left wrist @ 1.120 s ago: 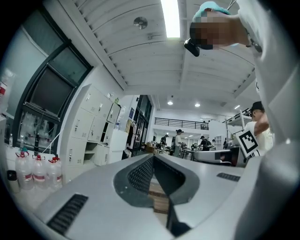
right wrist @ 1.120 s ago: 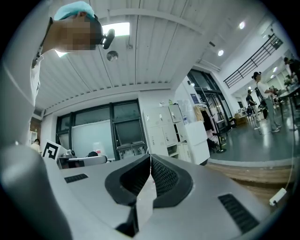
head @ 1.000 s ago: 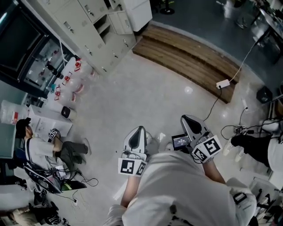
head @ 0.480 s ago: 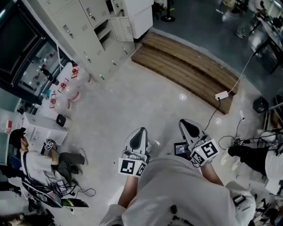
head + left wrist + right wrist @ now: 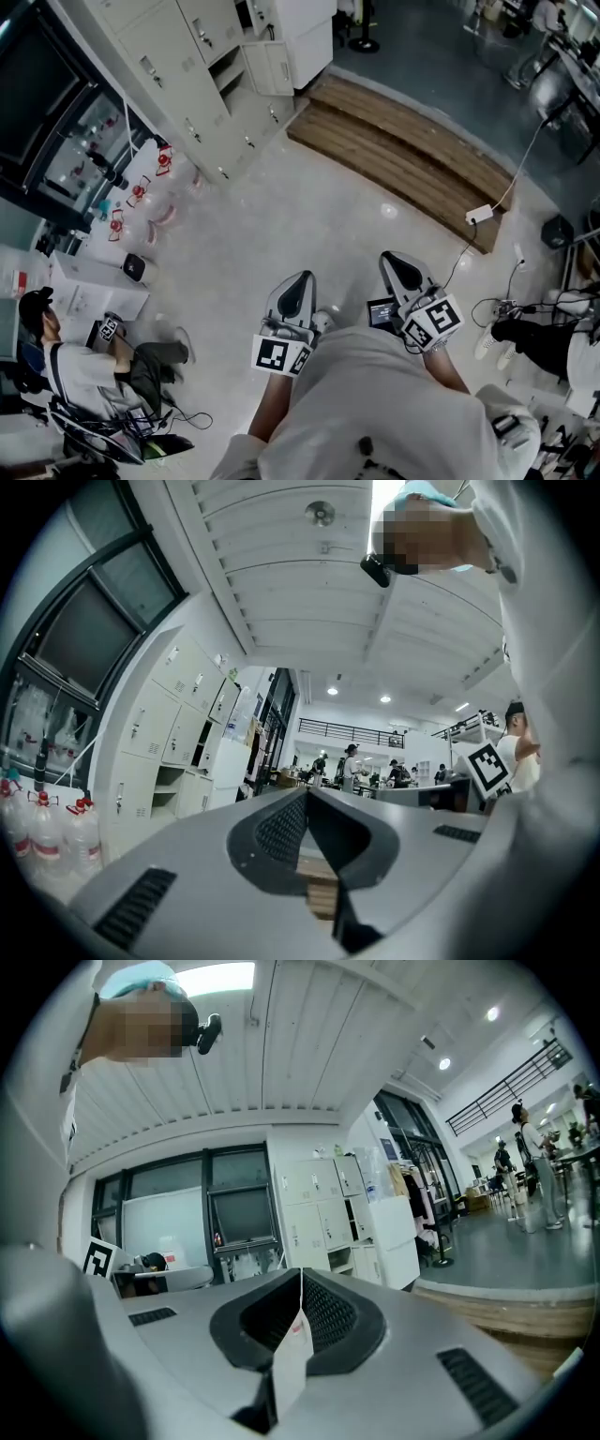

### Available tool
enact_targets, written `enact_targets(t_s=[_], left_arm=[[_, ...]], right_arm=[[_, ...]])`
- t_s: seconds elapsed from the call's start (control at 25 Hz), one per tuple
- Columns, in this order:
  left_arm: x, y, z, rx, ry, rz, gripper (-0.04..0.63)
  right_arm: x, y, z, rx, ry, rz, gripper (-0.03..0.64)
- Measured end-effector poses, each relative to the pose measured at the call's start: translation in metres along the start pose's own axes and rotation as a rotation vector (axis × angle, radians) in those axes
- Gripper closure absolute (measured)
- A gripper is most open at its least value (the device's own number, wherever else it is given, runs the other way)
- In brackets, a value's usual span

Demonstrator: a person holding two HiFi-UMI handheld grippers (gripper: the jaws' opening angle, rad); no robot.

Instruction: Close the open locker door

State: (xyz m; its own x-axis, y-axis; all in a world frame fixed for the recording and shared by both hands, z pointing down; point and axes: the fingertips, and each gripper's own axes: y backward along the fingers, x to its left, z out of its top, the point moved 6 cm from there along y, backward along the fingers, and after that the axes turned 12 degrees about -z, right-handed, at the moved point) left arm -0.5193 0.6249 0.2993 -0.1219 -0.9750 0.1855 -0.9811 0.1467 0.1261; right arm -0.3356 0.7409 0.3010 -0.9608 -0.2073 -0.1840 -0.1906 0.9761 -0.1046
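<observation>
Lockers [image 5: 155,56] nearer | left fingers [image 5: 274,831] together | right fingers [image 5: 330,1312] together

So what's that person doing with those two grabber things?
A person holds one in each hand, the left gripper and the right gripper. Both have their fingers shut, with nothing in them. Ahead and to the left, across the pale floor, stand the lockers, and one locker door hangs open. The person is some way off it, so the door is not yet closed.

Cream lockers [image 5: 159,56]; brown slatted platform [image 5: 403,150]; pale-grey floor [image 5: 281,216].
</observation>
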Motion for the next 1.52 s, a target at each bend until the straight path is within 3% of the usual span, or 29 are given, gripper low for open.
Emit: enact_targets(t_s=[0.36,0.76,1.12,1.52], left_arm=[[0.037,0.003,0.002,0.012,0.026,0.011,0.588],[0.07,-0.045,-0.002,0.027,0.024,0.004,0.588],[0.124,-0.12,0.001,0.045,0.01,0.058,0.588],[0.154,-0.206,-0.002,0.042,0.002,0.158,0.588]], right_arm=[[0.013,-0.038,-0.004,0.013,0.001,0.001,0.589],[-0.03,-0.082,-0.004,0.025,-0.053,-0.026,0.589],[-0.084,-0.172,0.017,0.033,-0.067,0.043,0.589],[-0.156,-0.252,0.034,0.061,-0.072,0.164,0.589]])
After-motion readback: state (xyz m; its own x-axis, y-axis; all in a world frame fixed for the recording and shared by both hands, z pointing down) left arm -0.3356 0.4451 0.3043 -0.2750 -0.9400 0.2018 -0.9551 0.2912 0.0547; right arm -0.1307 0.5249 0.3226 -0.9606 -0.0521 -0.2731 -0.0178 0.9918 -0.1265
